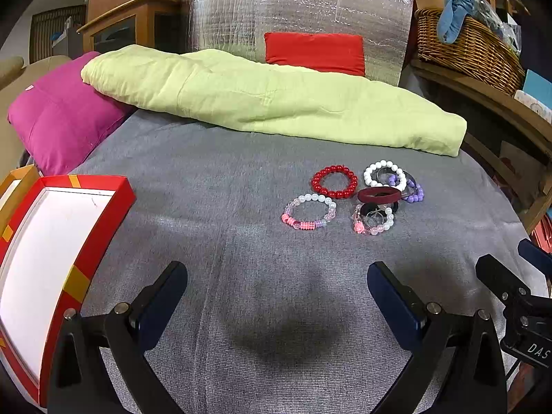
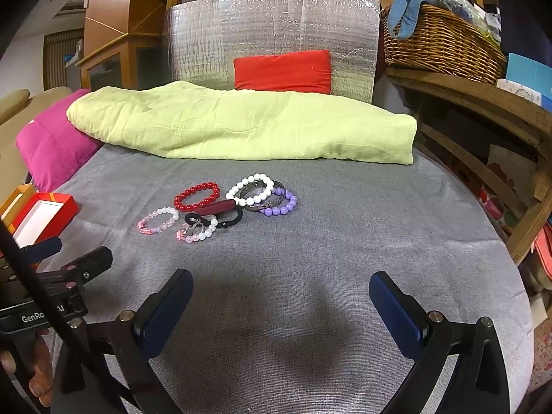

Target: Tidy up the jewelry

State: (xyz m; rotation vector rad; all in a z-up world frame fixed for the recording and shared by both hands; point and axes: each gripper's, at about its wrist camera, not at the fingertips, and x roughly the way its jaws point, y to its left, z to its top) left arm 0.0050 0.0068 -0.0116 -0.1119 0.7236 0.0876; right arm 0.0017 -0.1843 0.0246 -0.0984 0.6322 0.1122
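Five bead bracelets (image 1: pixel 334 181), two bands (image 1: pixel 378 195); one box (image 1: pixel 89 258); both grippers (image 1: pixel 277 281) (image 2: pixel 281 291) released.

red bracelet (image 1: pixel 334 181) | grey cloth (image 1: pixel 241 189) | lime blanket (image 1: pixel 262 103) | magenta pillow (image 1: pixel 58 124)

Only readable bits: "DAS" in white on the right gripper (image 1: pixel 517 276) body, cut off at the frame edge, and "GenRo…AI" on the left gripper (image 2: pixel 69 258), partly hidden.
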